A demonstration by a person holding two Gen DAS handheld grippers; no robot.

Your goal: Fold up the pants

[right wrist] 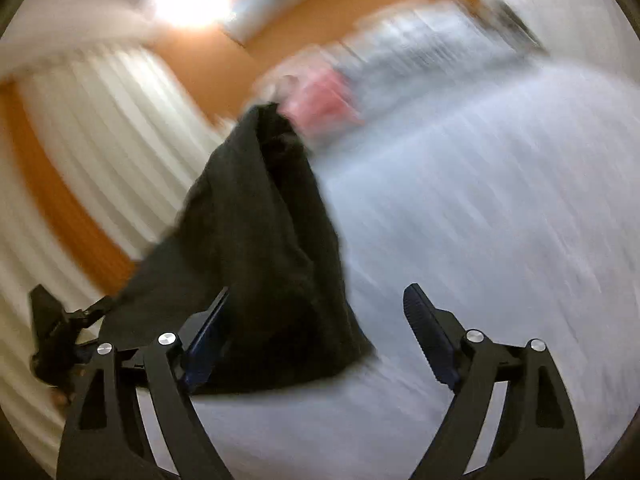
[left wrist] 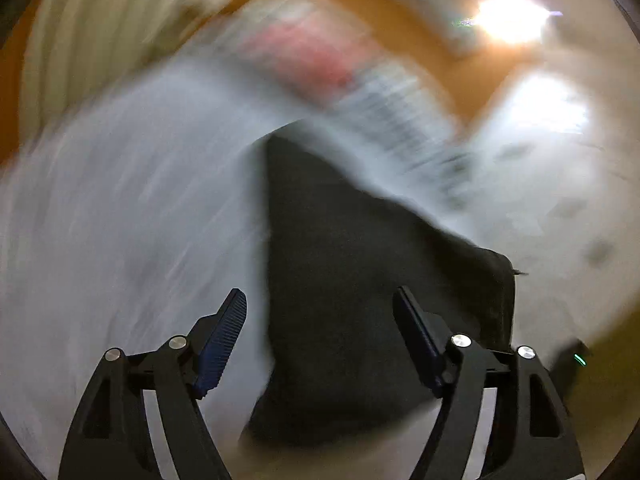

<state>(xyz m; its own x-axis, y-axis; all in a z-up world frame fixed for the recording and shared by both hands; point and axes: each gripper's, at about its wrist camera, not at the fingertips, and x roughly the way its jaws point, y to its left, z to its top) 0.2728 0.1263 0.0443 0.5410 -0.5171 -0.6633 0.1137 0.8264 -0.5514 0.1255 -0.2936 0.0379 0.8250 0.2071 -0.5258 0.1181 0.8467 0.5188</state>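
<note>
The black pants [left wrist: 352,280] lie bunched on the white bed [left wrist: 120,220]; both views are motion-blurred. My left gripper [left wrist: 320,300] is open, its jaws wide apart, with the pants just ahead between and beyond the fingers. In the right wrist view the pants [right wrist: 260,240] rise in a dark heap left of centre. My right gripper [right wrist: 316,300] is open; its left finger [right wrist: 208,332] sits against the cloth edge, nothing clamped. The other gripper [right wrist: 56,332] shows at the far left, near a pants corner.
A pink and grey pile [left wrist: 312,52] lies at the far end of the bed, also seen in the right wrist view [right wrist: 324,100]. Pale curtains [right wrist: 100,128] and orange walls [left wrist: 400,28] stand behind. A bright lamp [left wrist: 512,16] glares above.
</note>
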